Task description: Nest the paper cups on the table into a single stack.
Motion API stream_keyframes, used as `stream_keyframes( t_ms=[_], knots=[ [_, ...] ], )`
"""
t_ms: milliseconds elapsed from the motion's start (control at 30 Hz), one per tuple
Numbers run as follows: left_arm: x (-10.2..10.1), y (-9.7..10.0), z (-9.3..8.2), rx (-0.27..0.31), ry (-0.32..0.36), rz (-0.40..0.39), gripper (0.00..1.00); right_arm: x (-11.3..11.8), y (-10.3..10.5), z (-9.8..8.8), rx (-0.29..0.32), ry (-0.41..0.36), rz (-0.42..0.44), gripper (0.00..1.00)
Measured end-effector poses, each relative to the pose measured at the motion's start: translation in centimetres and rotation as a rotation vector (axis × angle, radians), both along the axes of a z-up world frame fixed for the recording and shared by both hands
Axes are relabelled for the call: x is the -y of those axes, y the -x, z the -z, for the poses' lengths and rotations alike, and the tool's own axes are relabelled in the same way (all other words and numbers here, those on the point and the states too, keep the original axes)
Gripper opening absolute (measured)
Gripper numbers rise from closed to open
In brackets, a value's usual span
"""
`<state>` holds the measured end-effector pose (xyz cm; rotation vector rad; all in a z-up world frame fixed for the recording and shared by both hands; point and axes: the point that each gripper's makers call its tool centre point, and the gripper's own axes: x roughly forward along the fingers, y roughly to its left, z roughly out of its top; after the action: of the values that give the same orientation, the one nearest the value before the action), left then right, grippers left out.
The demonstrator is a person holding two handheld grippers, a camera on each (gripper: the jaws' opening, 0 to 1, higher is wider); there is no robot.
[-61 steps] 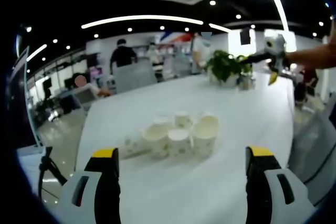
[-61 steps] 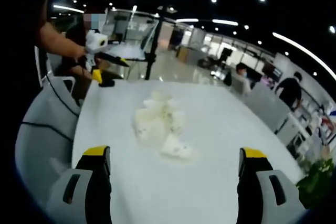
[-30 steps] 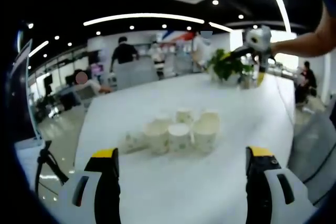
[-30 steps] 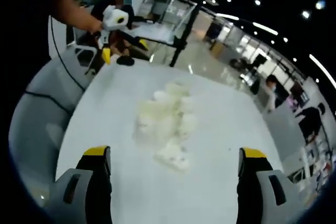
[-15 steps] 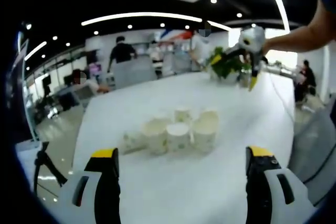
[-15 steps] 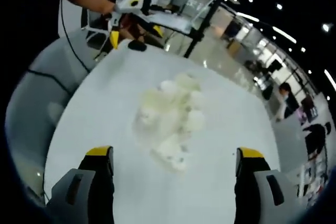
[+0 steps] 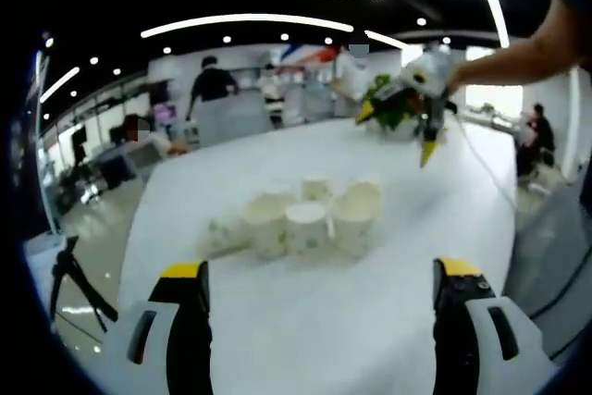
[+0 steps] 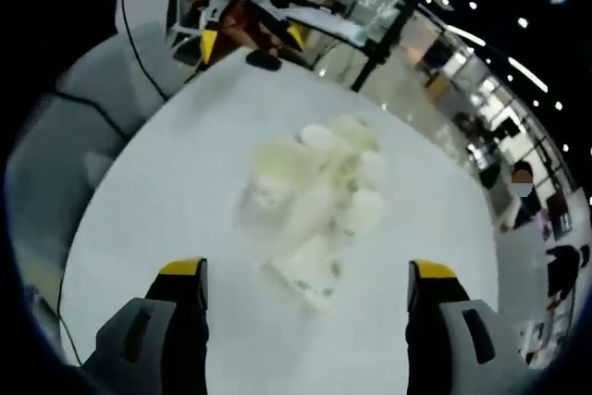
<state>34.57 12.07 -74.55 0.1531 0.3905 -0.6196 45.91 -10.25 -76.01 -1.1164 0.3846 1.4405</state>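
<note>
White table [image 7: 305, 302] bears clustered paper cups [image 7: 305, 221].

The cups [image 7: 310, 217] are white paper with a faint green print, clustered close together mid-table. Most stand upright, mouths open upward. One cup [image 7: 222, 233] lies tipped on its side at the cluster's edge.

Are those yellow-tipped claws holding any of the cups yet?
No. Both the left hand-held gripper and the right hand-held gripper stand open with nothing between them; the paper cups sit untouched on the table.
</note>
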Motion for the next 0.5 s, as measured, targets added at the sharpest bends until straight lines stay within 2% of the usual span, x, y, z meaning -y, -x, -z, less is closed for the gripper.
stream_keyframes(
  t_ms=[33, 167, 267, 500],
  knots=[
    [0.0, -0.1, 0.1, -0.002, 0.001, -0.001, 0.99, 0.1, -0.2, 0.7, 0.015, 0.035, -0.03, 0.85],
    [0.1, -0.2, 0.4, -0.004, 0.002, -0.001, 0.99, -0.3, -0.3, 1.8, 0.017, 0.057, -0.054, 0.82],
    [0.0, -0.2, 0.5, -0.007, -0.003, -0.001, 0.99, -0.3, -0.5, 2.7, 0.044, 0.101, -0.098, 0.76],
    [-0.5, -0.5, 0.6, -0.005, -0.005, -0.011, 0.99, -0.6, -1.2, 4.0, 0.042, 0.135, -0.135, 0.72]
  ],
)
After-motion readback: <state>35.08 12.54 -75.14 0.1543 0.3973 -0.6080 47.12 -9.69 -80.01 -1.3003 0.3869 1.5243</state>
